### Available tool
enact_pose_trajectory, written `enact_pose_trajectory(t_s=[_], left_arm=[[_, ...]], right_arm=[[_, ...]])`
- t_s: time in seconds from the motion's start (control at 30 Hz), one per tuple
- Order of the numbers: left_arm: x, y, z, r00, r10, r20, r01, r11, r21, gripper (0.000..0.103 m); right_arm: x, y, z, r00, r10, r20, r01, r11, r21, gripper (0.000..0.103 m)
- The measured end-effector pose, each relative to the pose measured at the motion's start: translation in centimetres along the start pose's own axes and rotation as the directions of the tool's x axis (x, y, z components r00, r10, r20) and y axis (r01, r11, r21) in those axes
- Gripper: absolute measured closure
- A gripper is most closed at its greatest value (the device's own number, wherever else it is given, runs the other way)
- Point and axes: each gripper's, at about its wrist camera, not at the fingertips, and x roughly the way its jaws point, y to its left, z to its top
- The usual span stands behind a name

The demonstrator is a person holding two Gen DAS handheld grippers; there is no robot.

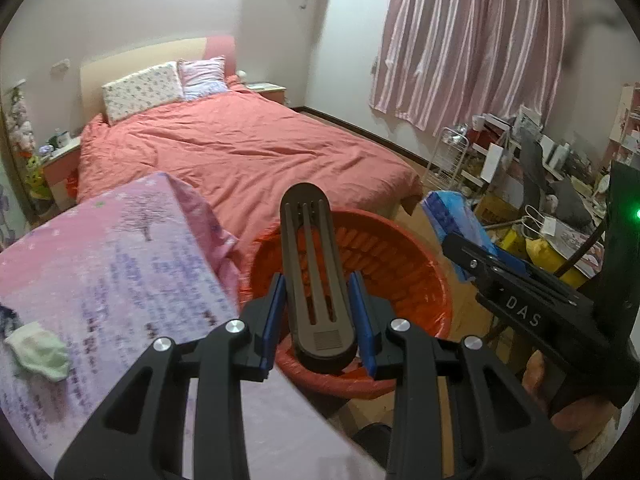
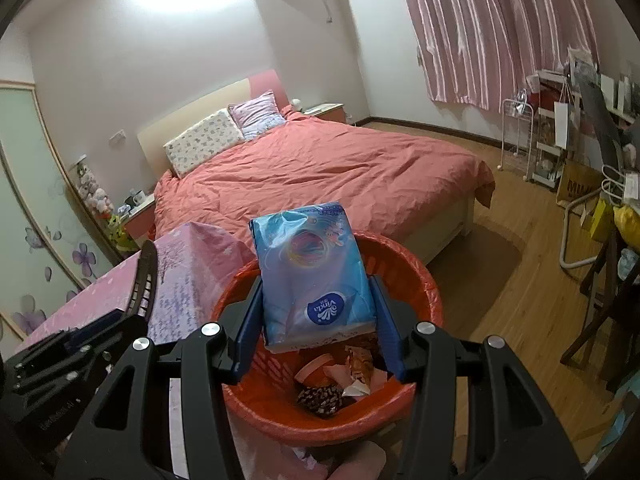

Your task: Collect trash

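Black arms of the left gripper (image 1: 319,322) fill the bottom of the left wrist view, and its blue pads (image 1: 275,312) are clamped on a long dark plastic piece (image 1: 314,272) with slots cut through it. That piece looks hard and stiff, so it should not bend, but its smooth sides could slip; the wide flat end where the pads sit seems a good place to hold it. It hangs right over the red basket (image 1: 420,280), which stands on the floor between a pink table cover (image 1: 104,264) and the foot of the bed (image 1: 248,152). A small crumpled tissue (image 1: 38,350) lies on the pink cover, soft and very light. In the right wrist view, the right gripper (image 2: 318,322) is squeezed on a blue tissue pack (image 2: 312,276), held by its two long sides near the bottom end. This pack looks soft, light and squashy, with a shiny wrap that may slide, so a gentle hold across the middle seems best. It hangs above the same red basket (image 2: 424,292), where wrappers (image 2: 340,380) already lie at the bottom.
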Motion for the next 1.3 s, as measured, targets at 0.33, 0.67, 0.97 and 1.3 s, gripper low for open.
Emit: enact_pose_trajectory(t_s=[0.33,0.67,0.97,1.3], left_arm=[[4.4,-0.2,-0.2,0.998,0.036,-0.060,-0.036,0.999,0.006,0.068],[2.6,5.8,-1.9,0.985,0.159,-0.061,-0.164,0.984,-0.074,0.042],[-2.6,12.0,-5.6,0.957,0.283,-0.057,-0.288,0.948,-0.135,0.038],[-10.1,22.9,-12.2,0.870,0.478,-0.120,-0.491,0.822,-0.286,0.038]], right_arm=[[2.7,-1.9,-0.2,0.999,0.031,-0.045,-0.028,0.998,0.054,0.045],[2.7,-0.8,-1.7,0.997,0.003,-0.079,-0.002,1.000,0.005,0.034],[2.6,2.7,-3.4,0.994,0.001,-0.107,-0.009,0.997,-0.080,0.034],[3.3,11.5,-7.5,0.970,0.093,-0.224,-0.145,0.962,-0.232,0.042]])
